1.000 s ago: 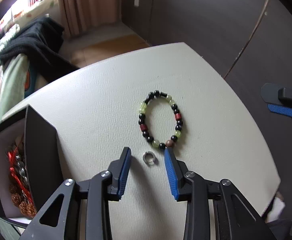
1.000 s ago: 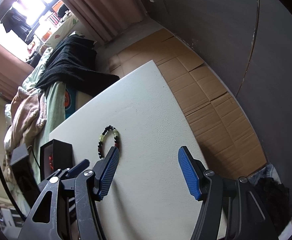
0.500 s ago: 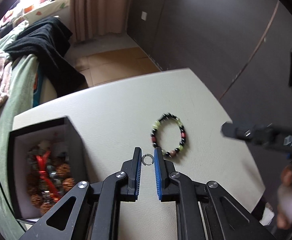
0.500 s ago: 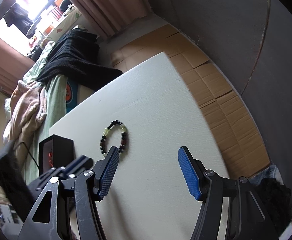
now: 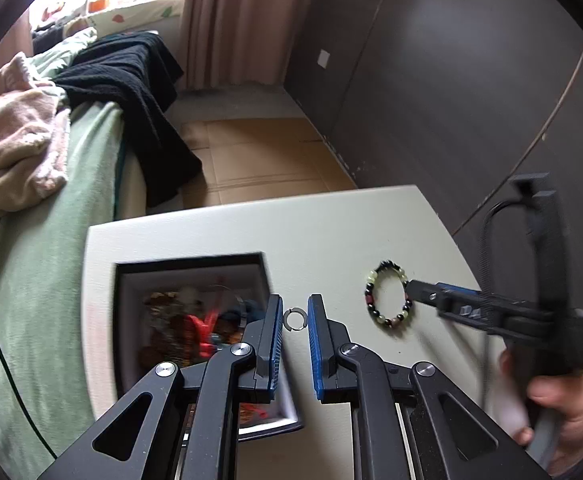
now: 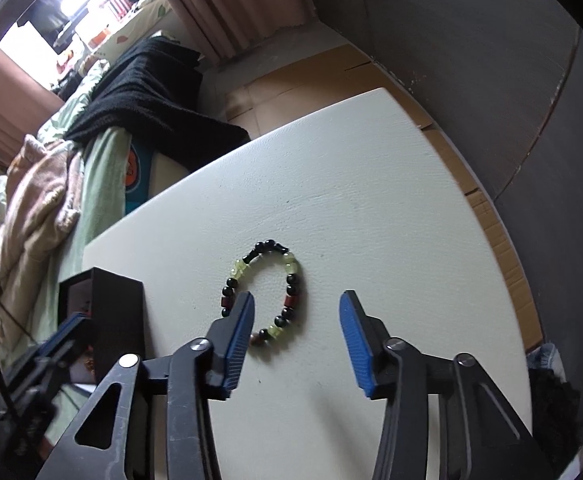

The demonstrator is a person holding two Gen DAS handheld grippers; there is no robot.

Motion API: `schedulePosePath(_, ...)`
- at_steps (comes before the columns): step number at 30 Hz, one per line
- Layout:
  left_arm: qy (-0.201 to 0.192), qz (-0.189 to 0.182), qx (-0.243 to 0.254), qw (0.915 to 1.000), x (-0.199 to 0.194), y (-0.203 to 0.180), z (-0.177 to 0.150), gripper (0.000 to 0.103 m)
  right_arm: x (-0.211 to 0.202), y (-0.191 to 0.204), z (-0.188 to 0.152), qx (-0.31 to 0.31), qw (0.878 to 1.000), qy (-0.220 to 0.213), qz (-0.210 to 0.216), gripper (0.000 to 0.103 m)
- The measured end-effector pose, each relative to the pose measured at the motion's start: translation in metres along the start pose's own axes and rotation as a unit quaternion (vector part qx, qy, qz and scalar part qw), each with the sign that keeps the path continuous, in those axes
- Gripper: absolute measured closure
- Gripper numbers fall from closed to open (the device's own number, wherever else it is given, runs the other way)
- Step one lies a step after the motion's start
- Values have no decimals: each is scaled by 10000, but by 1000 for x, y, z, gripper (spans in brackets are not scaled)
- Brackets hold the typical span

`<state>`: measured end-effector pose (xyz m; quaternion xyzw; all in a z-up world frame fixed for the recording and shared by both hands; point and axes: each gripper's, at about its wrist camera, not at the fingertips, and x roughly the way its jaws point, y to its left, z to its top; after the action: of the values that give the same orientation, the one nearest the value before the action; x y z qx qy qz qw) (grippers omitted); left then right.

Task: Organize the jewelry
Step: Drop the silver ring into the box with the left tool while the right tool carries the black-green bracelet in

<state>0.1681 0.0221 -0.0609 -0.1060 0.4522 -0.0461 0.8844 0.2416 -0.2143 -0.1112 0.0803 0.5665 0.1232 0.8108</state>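
Left tongs (image 5: 294,319) pinch a small silver ring (image 5: 294,319) (face-on, gap uppermost) at frame centre; right tongs (image 6: 296,312) gape wide over the beaded bracelet (image 6: 265,296).

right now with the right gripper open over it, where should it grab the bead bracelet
Pinch one side of the bead bracelet, coming straight down from above. It lies flat on the table as an open loop, so one finger goes inside the ring and one outside. The right gripper already brackets its right arc.
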Motion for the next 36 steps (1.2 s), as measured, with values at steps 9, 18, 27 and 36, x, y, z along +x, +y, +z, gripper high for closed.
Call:
schedulePosePath(9, -61, -125, -287, 9995, -24, 34, 1, 90, 23, 36, 1, -805, 9907, 7, -1095, 93)
schedulePosePath(18, -8, -411, -406, 9983, -38, 49, -7, 89, -42, 44, -1, -477, 9948, -763, -481, 94)
schedulePosePath(27, -225, -641, -823, 9943, -58, 68, -5, 36, -81, 69, -23, -460, 9929, -1085, 180, 94)
schedulePosePath(36, -440, -459, -1122, 9917, -79, 99, -2, 36, -94, 118, -30, -675, 9826, -1353, 1078, 94)
